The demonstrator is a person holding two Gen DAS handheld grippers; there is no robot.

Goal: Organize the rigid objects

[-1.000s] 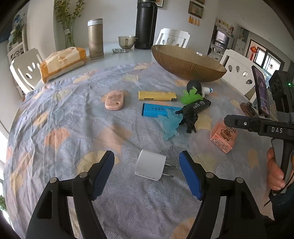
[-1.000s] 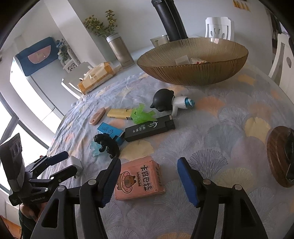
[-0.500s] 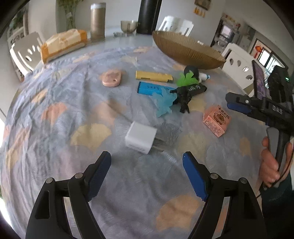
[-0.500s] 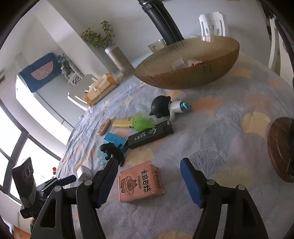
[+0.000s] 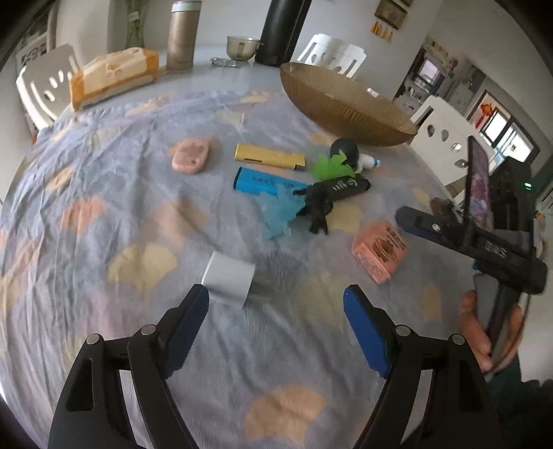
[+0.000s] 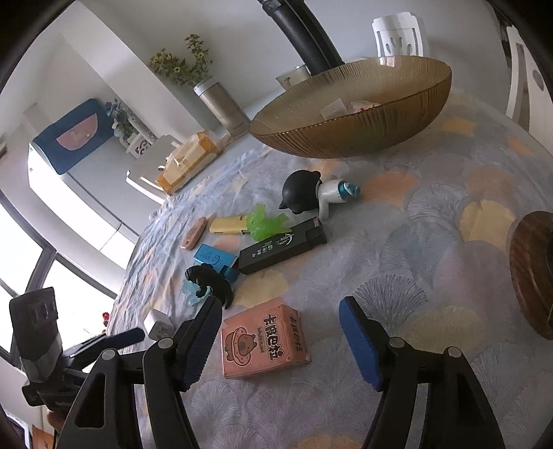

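My left gripper (image 5: 276,321) stands open over the patterned tablecloth, its left pad close to a white charger cube (image 5: 228,278) that lies just ahead, untouched. My right gripper (image 6: 280,331) is open too, with a pink carton (image 6: 263,340) lying between its fingers, pads apart from it. Further on lie a black dinosaur figure (image 5: 316,203), a pale blue toy (image 5: 281,214), a black box (image 6: 281,247), a blue box (image 5: 261,181), a yellow box (image 5: 269,157), a green toy (image 6: 266,224), a pink case (image 5: 190,159) and a black-headed figure (image 6: 304,195). An amber glass bowl (image 6: 352,133) holds a few small items.
At the far table edge stand a tissue pack (image 5: 114,74), a gold flask (image 5: 179,36), a metal cup (image 5: 242,46) and a tall black bottle (image 5: 283,31). A phone on a wooden stand (image 5: 477,186) sits at the right. White chairs ring the table.
Both grippers' jaws have widened. The left gripper pulled back and tilted, so the white cube now lies ahead of its fingertips instead of between them. The right view has rolled slightly.
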